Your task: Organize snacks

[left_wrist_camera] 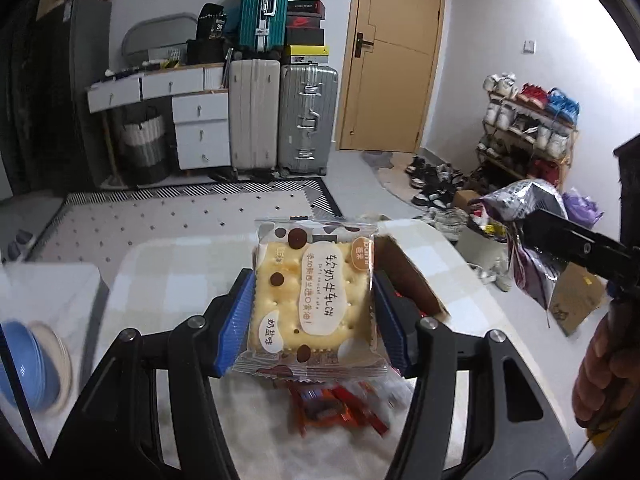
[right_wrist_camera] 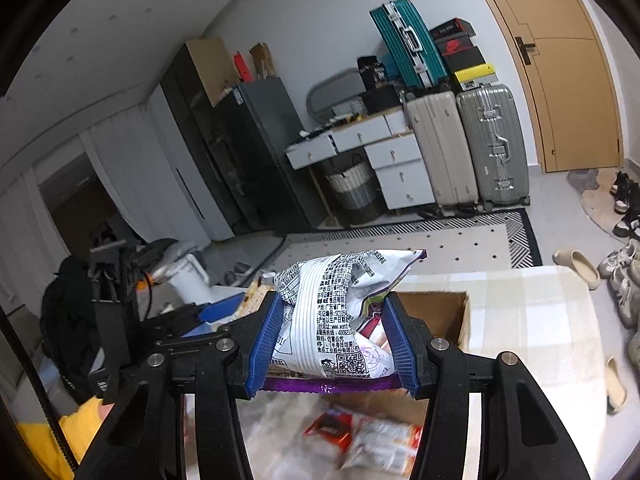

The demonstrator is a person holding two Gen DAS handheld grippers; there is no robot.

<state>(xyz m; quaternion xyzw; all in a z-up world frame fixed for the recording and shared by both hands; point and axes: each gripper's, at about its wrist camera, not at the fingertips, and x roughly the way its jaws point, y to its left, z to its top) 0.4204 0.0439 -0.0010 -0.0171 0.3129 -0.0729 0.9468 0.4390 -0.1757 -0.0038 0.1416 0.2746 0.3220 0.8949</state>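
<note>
My left gripper [left_wrist_camera: 314, 308] is shut on a square cracker packet [left_wrist_camera: 314, 300] with brown dots and Chinese print, held up above the table. Its blue pads [left_wrist_camera: 236, 320] press both side edges. My right gripper [right_wrist_camera: 334, 340] is shut on a crumpled white and purple snack bag [right_wrist_camera: 336, 312]; the same bag [left_wrist_camera: 524, 224] hangs at the right of the left wrist view. An open cardboard box [right_wrist_camera: 440, 312] sits just behind both grippers, also seen as a cardboard box [left_wrist_camera: 404, 272] flap. Loose red and orange snack packets [left_wrist_camera: 336, 404] lie blurred below.
The table with a pale checked cloth [right_wrist_camera: 532, 308] runs to the right. Blue bowls [left_wrist_camera: 28, 364] sit at the left. A hand [left_wrist_camera: 604, 364] holds the right tool. Suitcases [left_wrist_camera: 280, 116], drawers, a door and a shoe rack [left_wrist_camera: 528, 128] stand beyond.
</note>
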